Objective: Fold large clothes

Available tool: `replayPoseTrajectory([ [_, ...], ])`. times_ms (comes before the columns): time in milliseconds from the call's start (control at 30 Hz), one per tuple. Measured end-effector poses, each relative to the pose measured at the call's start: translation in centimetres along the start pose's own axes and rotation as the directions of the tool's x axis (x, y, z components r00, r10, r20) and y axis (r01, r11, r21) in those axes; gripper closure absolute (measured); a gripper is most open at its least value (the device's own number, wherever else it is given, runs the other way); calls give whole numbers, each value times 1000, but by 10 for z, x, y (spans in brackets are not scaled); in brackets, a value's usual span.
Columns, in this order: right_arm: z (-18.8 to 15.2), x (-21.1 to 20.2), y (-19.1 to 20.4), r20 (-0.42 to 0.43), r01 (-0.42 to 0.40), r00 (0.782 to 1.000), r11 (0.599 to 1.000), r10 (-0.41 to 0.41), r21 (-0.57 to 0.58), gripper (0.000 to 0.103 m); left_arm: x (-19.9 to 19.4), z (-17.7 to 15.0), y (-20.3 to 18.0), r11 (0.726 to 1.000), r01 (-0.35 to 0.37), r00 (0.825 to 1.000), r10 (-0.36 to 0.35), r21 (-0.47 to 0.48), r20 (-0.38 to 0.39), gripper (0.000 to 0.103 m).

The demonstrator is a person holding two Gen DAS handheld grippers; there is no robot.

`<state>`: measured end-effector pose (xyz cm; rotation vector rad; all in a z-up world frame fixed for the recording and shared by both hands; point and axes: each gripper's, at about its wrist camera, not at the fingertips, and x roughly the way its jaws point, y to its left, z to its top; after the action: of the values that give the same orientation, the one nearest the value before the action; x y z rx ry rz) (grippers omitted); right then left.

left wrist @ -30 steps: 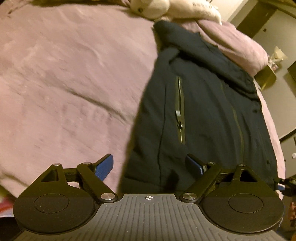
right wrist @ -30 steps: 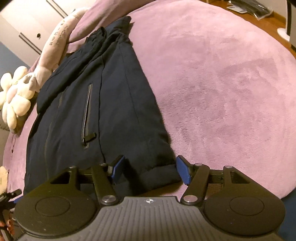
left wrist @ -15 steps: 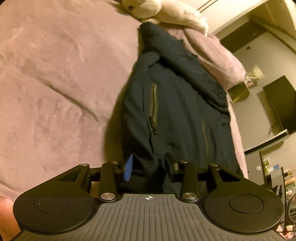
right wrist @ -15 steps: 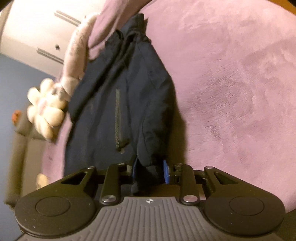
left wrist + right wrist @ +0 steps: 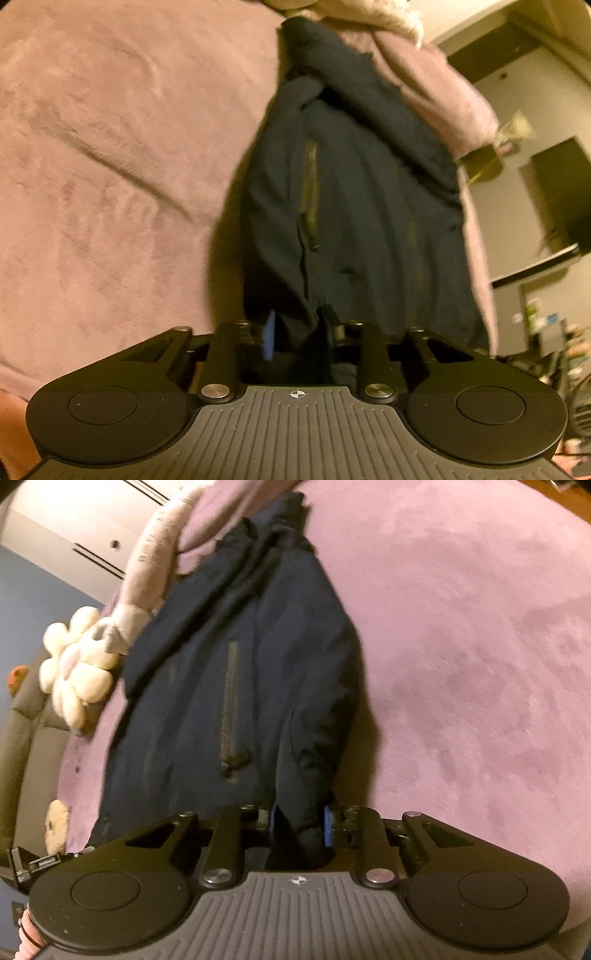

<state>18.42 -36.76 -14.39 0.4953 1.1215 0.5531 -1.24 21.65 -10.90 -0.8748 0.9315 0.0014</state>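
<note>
Gripping the jacket (image 5: 362, 206) hem, both grippers' jaws seem clamped, slightly raised.

left gripper (image 5: 297, 334) — black, ribbed grey base | right gripper (image 5: 300, 823) — blue-padded fingers (image 5: 327, 827), silver screws

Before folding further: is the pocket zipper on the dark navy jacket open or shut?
Shut: the pocket zipper shows meshed teeth.

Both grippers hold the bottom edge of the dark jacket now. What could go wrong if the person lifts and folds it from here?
1. The right gripper pinches a thick bunch of the jacket, so the hem may slip out.
2. The plush toy lies against the jacket's far side and could be dragged along.
</note>
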Motion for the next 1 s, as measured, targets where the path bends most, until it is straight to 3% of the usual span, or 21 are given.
replayPoseTrajectory([
  [133,17,-9,12,68,-73,995,997,72,20,83,-15,8,-23,998,71,995,-70,-2,77,83],
  [300,55,-12,32,167,-112,980,994,107,19,84,-30,42,-43,984,175,960,-161,-44,230,85],
  [467,105,-7,47,292,-139,949,989,119,49,84,-20,92,-50,977,189,935,-148,-100,321,86],
  [600,151,17,60,344,-91,937,993,61,71,83,4,138,-48,970,177,923,-104,-169,371,86],
  [800,199,75,76,329,15,943,996,-44,91,83,57,197,-43,961,117,938,-23,-252,346,86],
  [933,219,100,71,305,16,951,994,-50,112,82,82,217,-28,949,102,952,-5,-299,307,82],
  [1000,225,102,67,305,-13,952,993,-22,114,75,89,225,-19,936,120,953,-16,-331,301,75],
])
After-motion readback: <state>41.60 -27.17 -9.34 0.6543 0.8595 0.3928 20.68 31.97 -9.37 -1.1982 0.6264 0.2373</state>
